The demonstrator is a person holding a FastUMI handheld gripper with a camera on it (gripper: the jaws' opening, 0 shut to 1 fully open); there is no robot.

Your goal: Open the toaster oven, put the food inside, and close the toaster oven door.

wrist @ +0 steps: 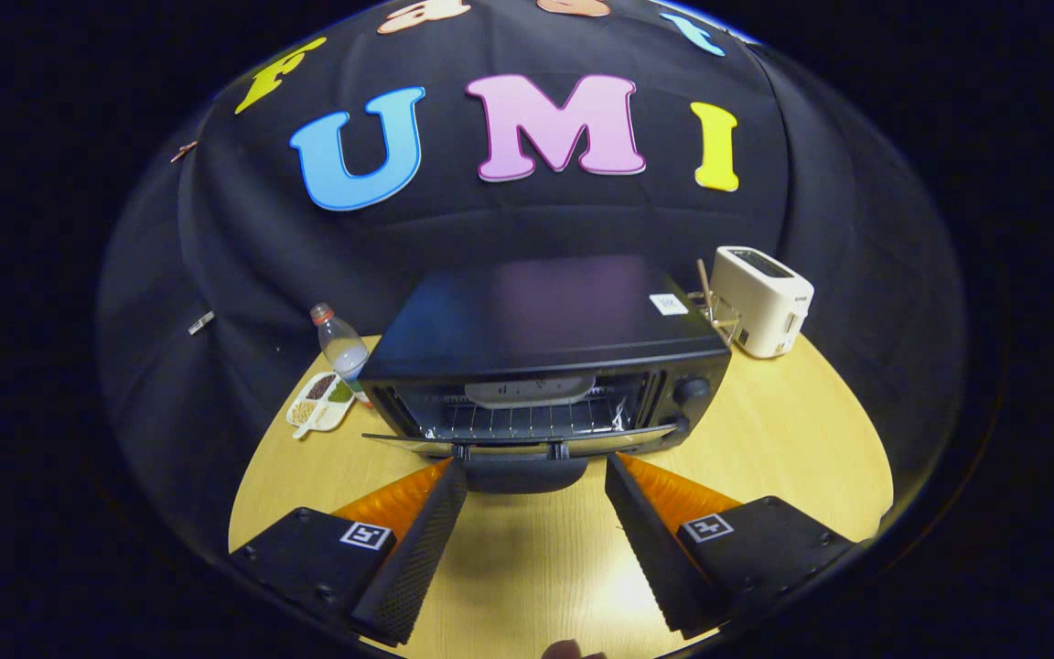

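Your gripper (pixel 536 471) sits low in the middle of the frame with its fingers (pixel 417 540) spread wide, holding nothing. The tips reach to the front edge of the oven door (pixel 518 441), which hangs down flat and open, its dark handle (pixel 522 474) lying right between your fingertips. You cannot tell from here whether either tip actually touches the door.

The oven (pixel 545 352) stands at the centre of the frame on the wooden table (pixel 783 448), its dark top glossy with reflections. Inside the open cavity you can see the wire rack (pixel 527 419), and on it a pale plate (pixel 532 392) toward the back; what lies on the plate is too small to make out. Two knobs (pixel 690 392) sit on the oven's right-hand panel.

At the left of the oven, in the middle-left of the frame, a plastic bottle (pixel 340 346) with a red cap stands upright, and just in front of it lies a white divided dish (pixel 320 403) with small portions in its compartments. In the upper right, behind the oven's right corner, a white toaster (pixel 762 299) stands on the table, with a small wire stand (pixel 717 316) between it and the oven.
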